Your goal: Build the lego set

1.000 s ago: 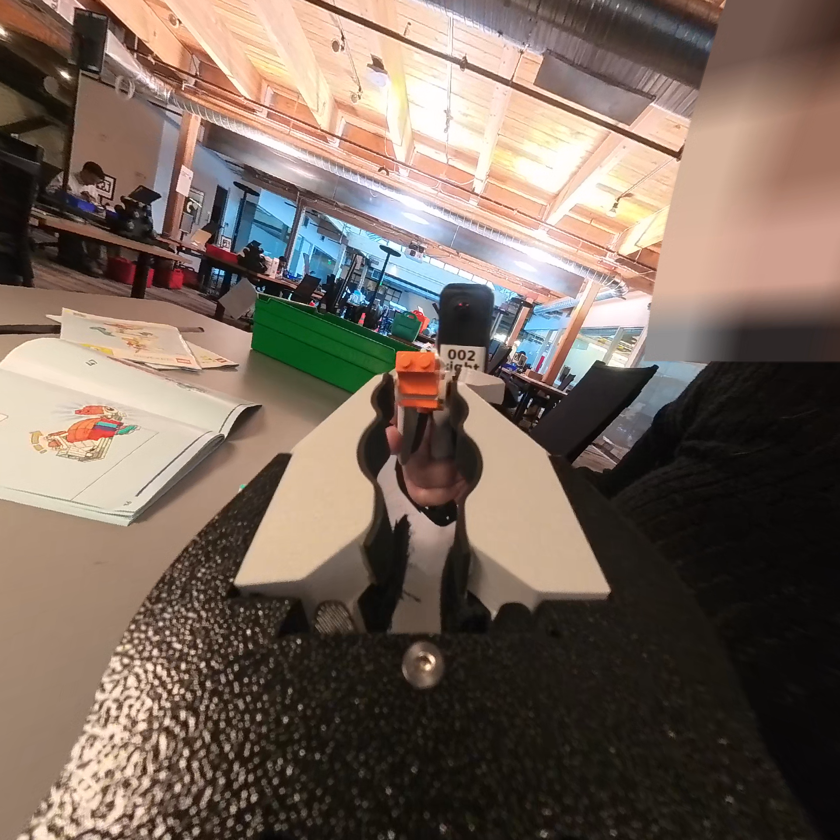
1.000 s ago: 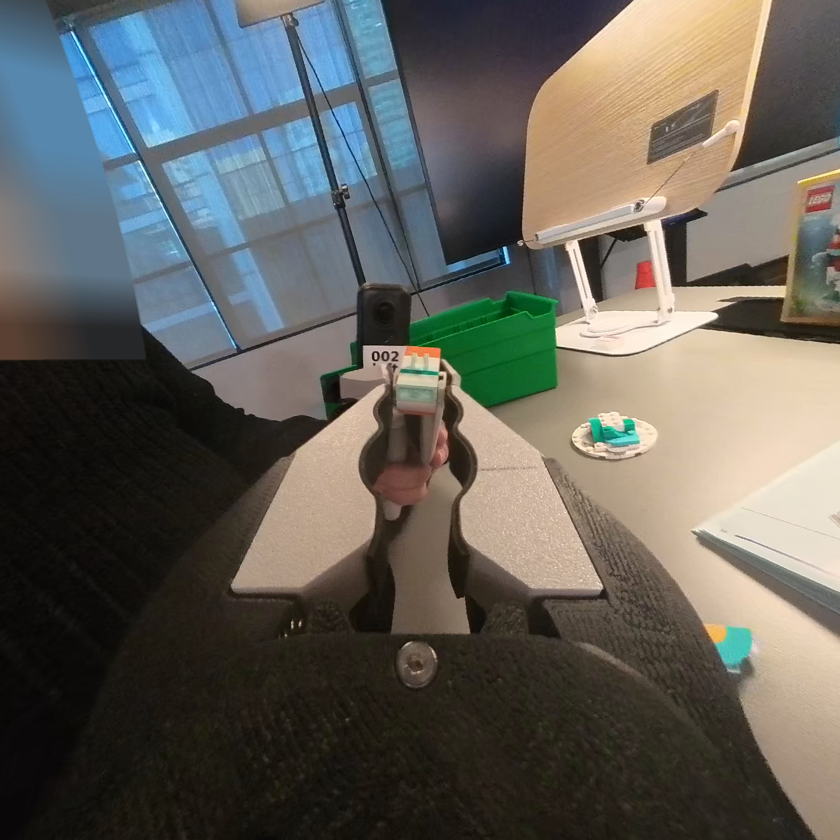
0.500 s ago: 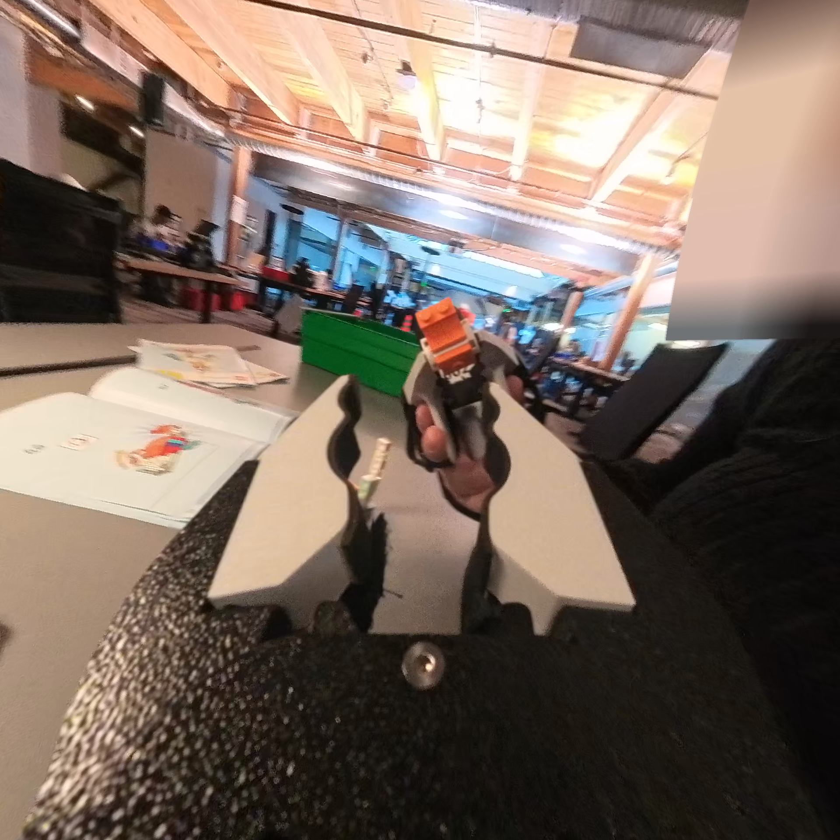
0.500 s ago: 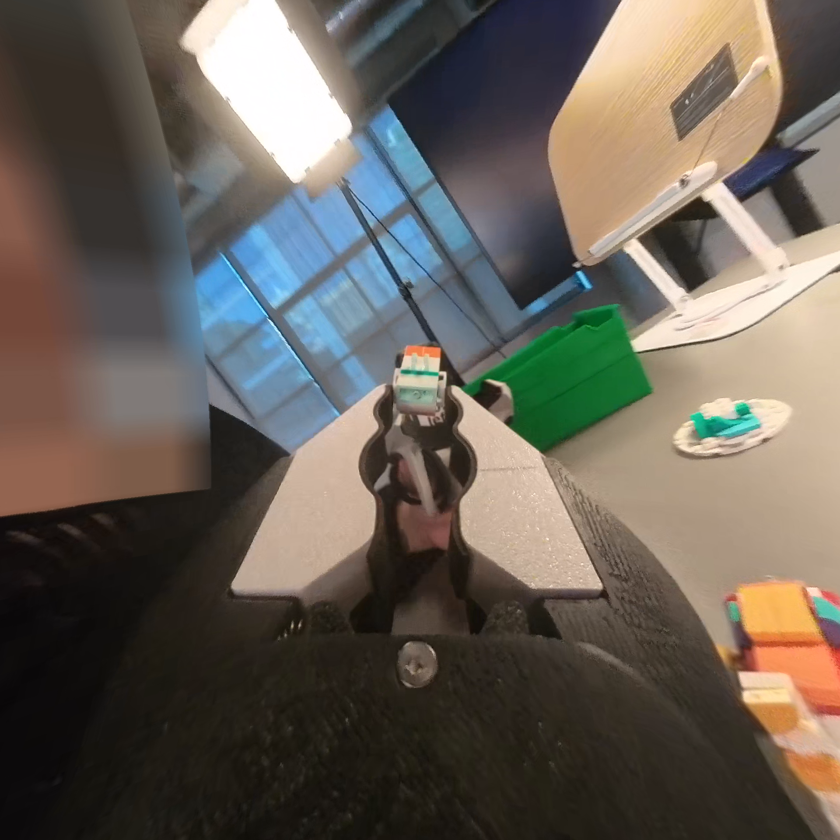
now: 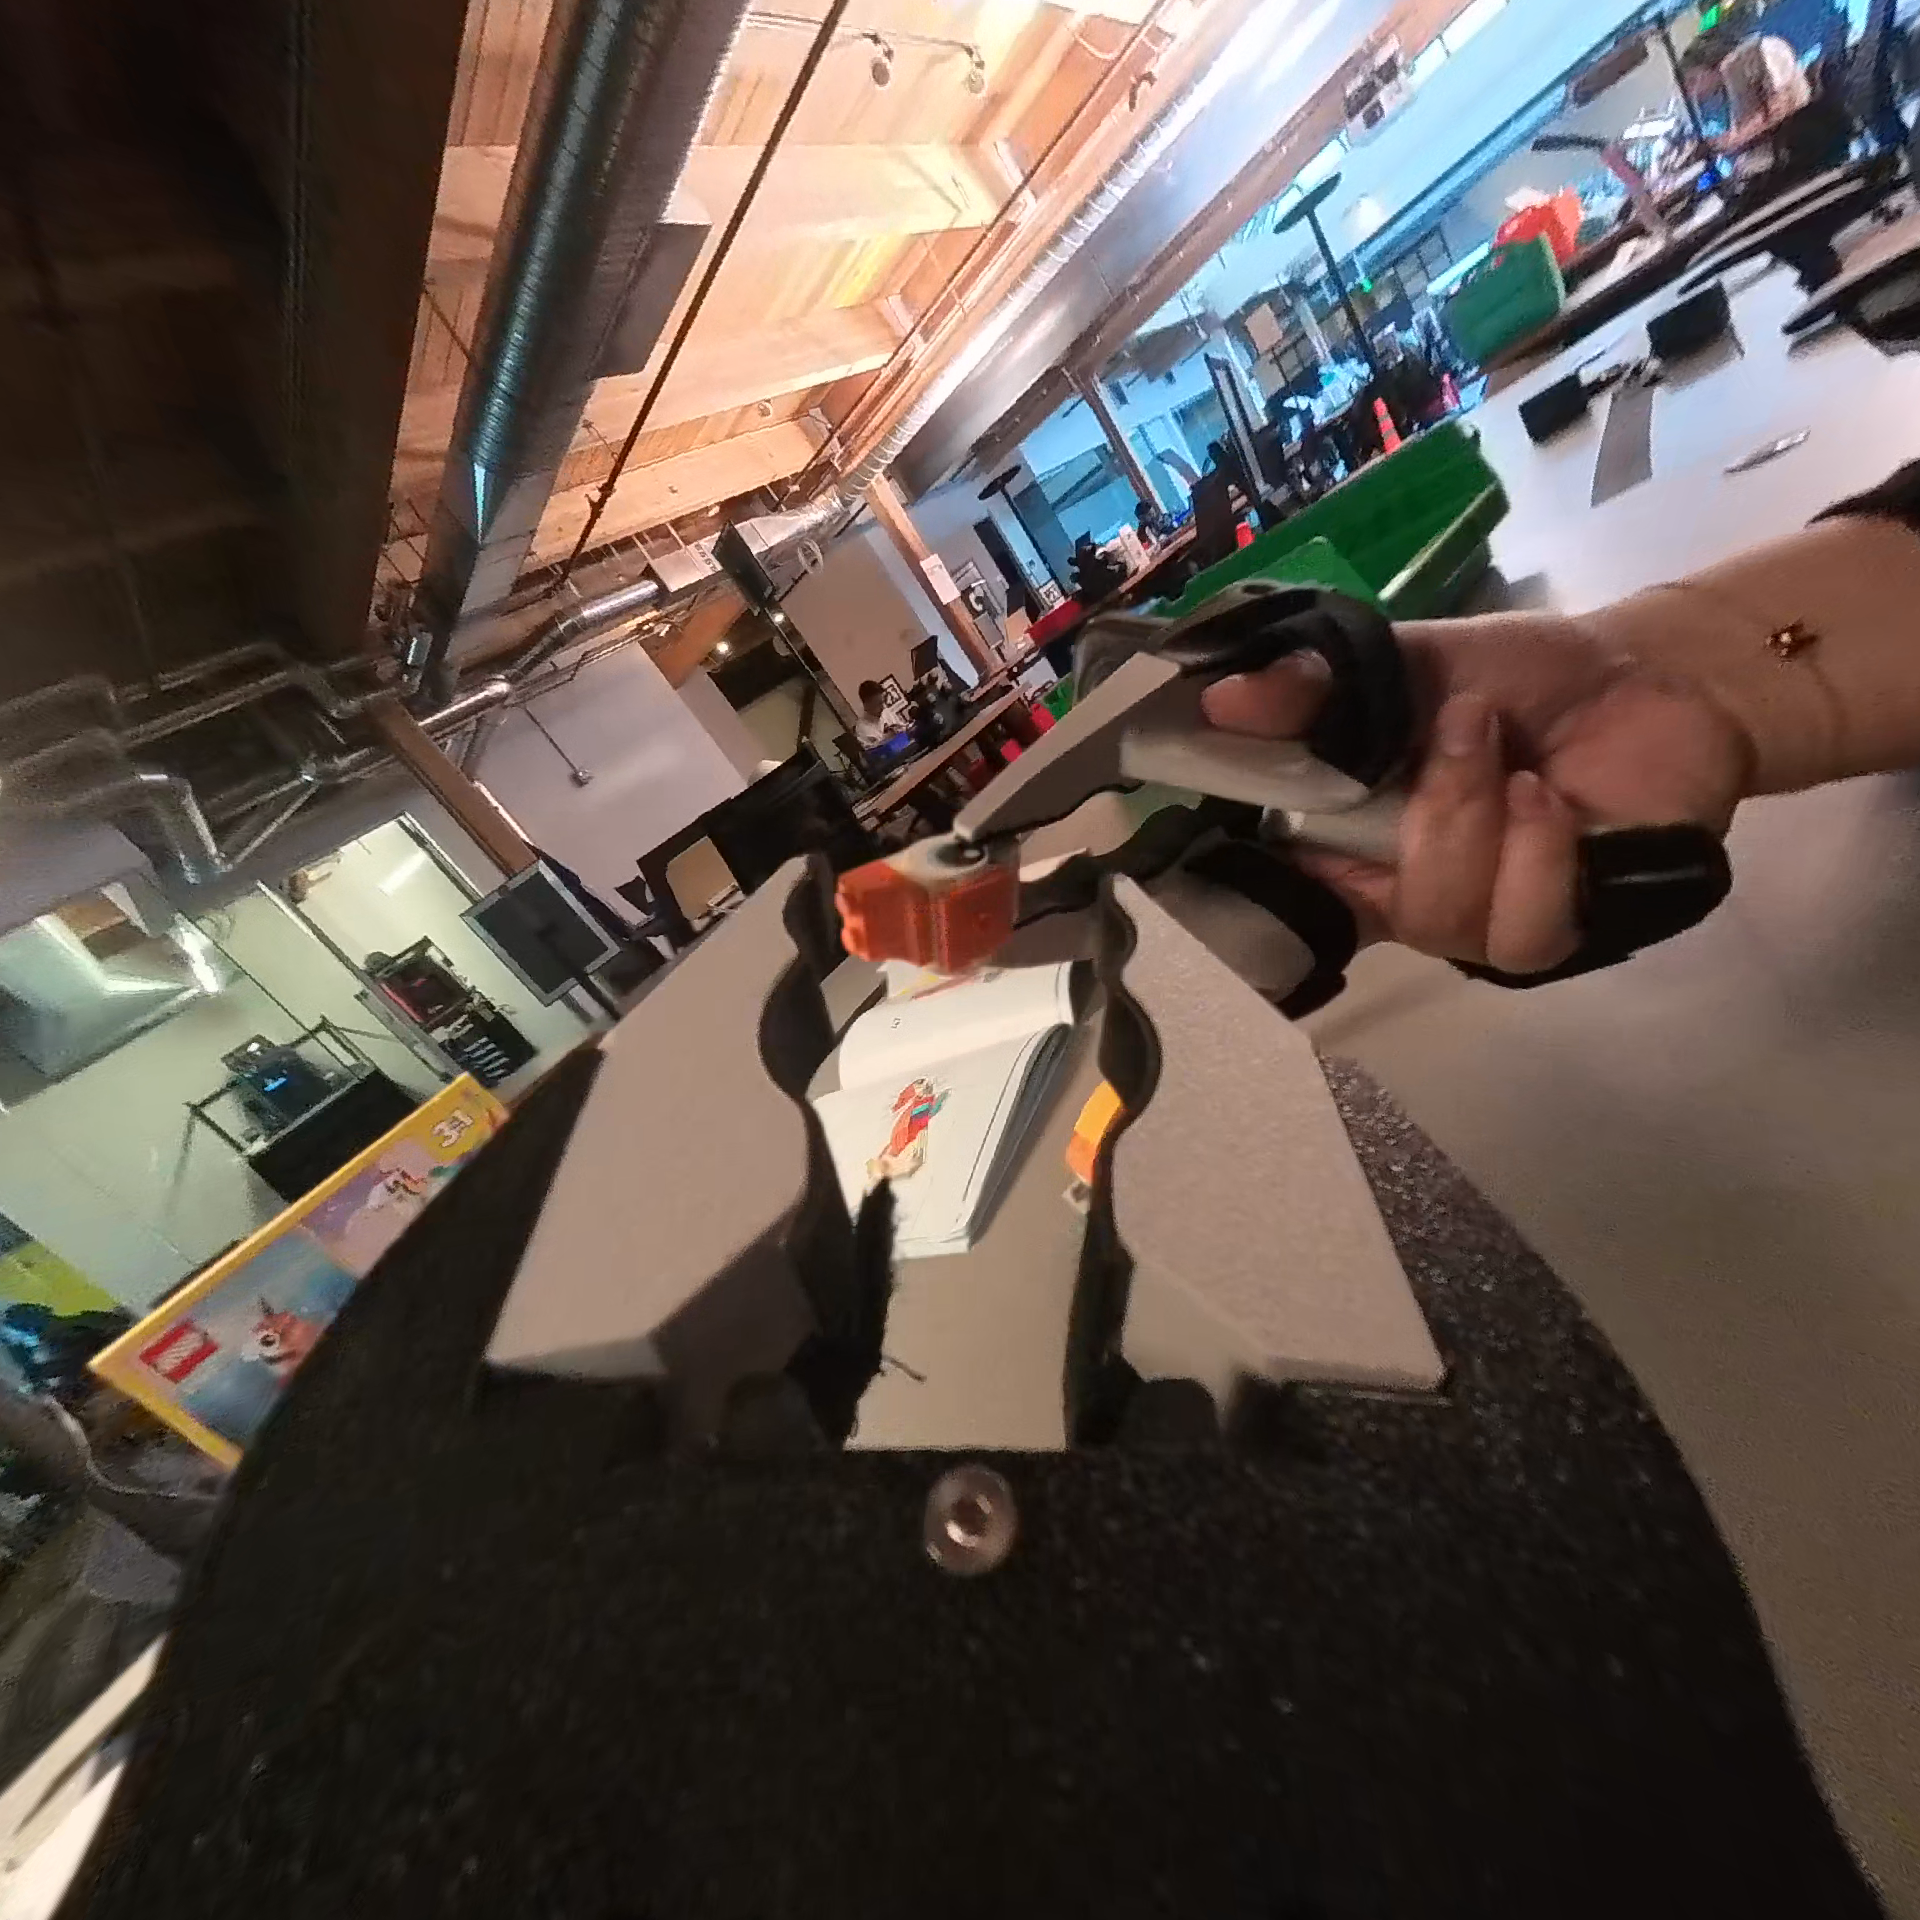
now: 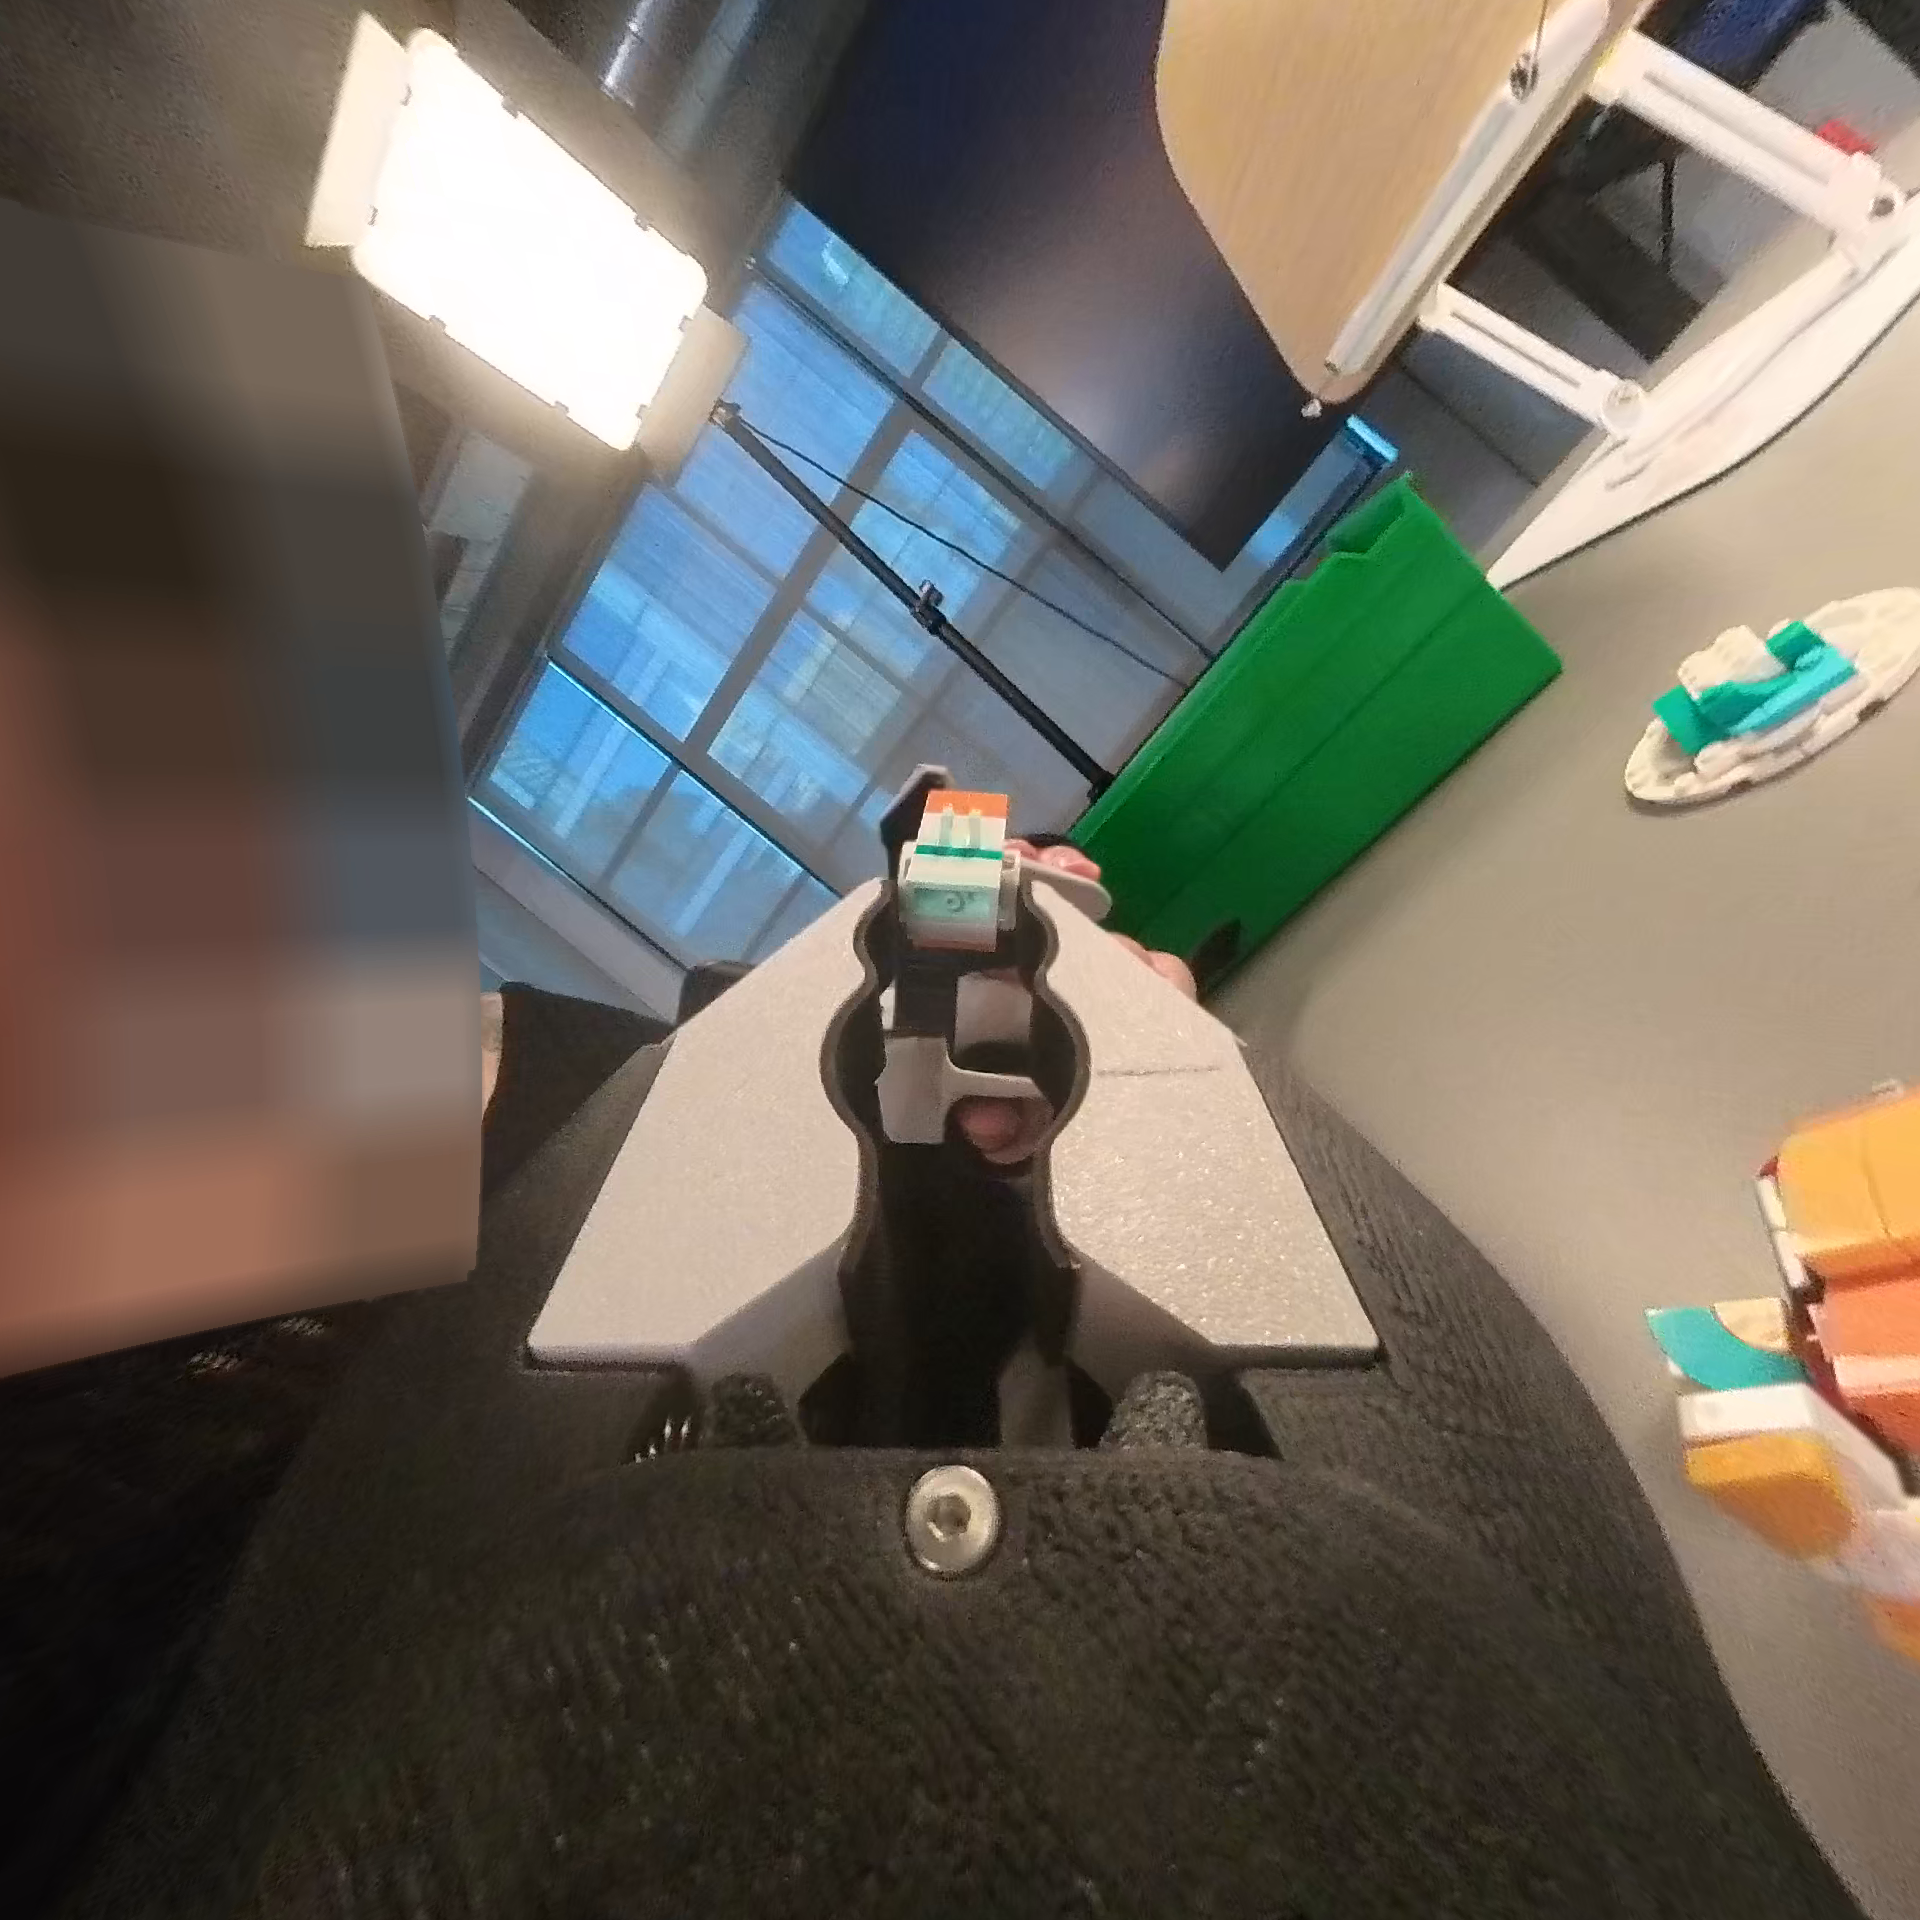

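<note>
My right gripper (image 6: 956, 894) is shut on a small lego assembly (image 6: 956, 883) of white, teal and orange bricks, held up in the air. In the left wrist view the same assembly (image 5: 925, 920) shows its orange side, pinched by the right gripper (image 5: 987, 857), which a hand (image 5: 1538, 790) brings in from the right. My left gripper (image 5: 956, 894) is open, its jaws wide apart, and the assembly hangs between its tips close to the left finger. I cannot tell whether it touches that finger.
An open instruction booklet (image 5: 935, 1122) lies on the grey table (image 5: 1558, 1091), with the lego box (image 5: 291, 1320) to the left. A green bin (image 6: 1299, 769), a white round plate with teal bricks (image 6: 1766, 707), an orange-white model (image 6: 1849, 1299) and a wooden stand (image 6: 1351, 156) also show. My two grippers' fingertips are within a few centimetres of each other.
My left gripper has opened and let go of the assembly, which both grippers held a second ago. Both grippers have rolled and tilted. The right one keeps its hold.
</note>
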Motion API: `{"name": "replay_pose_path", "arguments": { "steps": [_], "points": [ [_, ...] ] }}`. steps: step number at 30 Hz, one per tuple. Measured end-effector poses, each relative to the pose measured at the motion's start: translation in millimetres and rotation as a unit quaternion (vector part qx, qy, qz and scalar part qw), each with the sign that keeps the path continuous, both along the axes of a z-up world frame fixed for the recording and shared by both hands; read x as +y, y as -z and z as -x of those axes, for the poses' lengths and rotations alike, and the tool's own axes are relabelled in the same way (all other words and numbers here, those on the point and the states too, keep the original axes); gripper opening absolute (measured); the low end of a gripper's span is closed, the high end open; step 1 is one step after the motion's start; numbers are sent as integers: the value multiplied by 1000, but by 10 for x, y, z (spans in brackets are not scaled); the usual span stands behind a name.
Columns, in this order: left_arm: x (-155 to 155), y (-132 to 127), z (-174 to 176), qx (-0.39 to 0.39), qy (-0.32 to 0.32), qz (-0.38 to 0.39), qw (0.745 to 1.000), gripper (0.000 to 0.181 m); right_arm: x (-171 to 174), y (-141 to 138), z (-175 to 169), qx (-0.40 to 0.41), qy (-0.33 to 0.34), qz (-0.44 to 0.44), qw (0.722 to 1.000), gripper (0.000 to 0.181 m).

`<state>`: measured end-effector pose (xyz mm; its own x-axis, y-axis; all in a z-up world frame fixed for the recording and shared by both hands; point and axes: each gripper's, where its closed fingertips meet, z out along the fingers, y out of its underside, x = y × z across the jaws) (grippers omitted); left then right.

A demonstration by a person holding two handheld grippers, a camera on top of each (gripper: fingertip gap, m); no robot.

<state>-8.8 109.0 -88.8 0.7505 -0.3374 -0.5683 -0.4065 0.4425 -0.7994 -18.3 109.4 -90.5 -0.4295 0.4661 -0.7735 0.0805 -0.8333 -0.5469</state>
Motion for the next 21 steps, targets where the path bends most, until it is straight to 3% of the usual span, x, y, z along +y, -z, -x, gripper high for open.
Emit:
{"name": "replay_pose_path", "arguments": {
  "steps": [9,16,21],
  "points": [
    [63,27,80,16,-39,0,999,37,-46,47,14,-14,-20,12,1000,21],
    [66,73,57,7,-11,29,1000,33,-48,89,8,-29,-18,-6,999,20],
    [2,139,66,21,60,53,997,25,-15,120,-20,-43,-9,-29,999,21]
  ]
}}
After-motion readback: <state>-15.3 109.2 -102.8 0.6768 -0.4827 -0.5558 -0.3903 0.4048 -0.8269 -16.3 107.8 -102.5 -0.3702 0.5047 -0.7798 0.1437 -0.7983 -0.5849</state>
